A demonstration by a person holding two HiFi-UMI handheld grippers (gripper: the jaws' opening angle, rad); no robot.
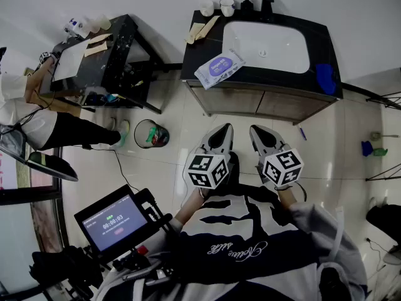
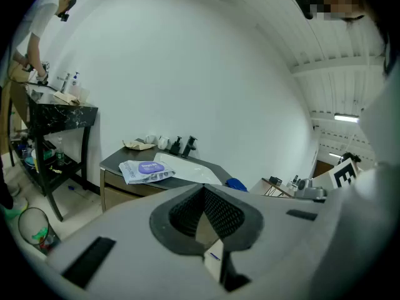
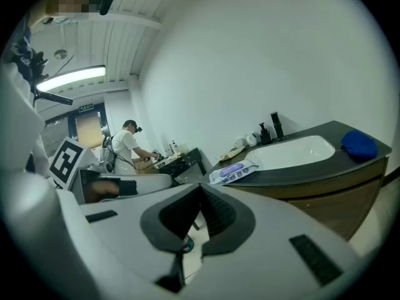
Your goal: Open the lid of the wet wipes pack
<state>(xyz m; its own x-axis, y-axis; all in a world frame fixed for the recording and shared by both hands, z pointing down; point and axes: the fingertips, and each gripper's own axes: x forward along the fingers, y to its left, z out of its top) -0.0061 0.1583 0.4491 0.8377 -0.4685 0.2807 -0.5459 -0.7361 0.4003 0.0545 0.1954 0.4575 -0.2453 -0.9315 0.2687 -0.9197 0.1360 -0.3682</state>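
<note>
The wet wipes pack (image 1: 219,68) is a white flat packet with a purple label, lying on the dark counter (image 1: 200,79) left of the white sink basin (image 1: 266,46). It also shows in the left gripper view (image 2: 145,170) and the right gripper view (image 3: 234,171). Both grippers hang over the floor, well short of the counter. My left gripper (image 1: 224,130) has its jaws together with nothing between them. My right gripper (image 1: 255,131) is shut too and holds nothing. The pack's lid lies flat.
Cups (image 1: 216,7) and dark bottles (image 1: 257,4) stand at the counter's back, a blue cloth (image 1: 326,78) at its right end. A bin (image 1: 150,133) sits on the tiled floor left of the cabinet. A person (image 1: 25,105) works at a black table (image 1: 119,49) at left. A monitor rig (image 1: 116,221) is near my left.
</note>
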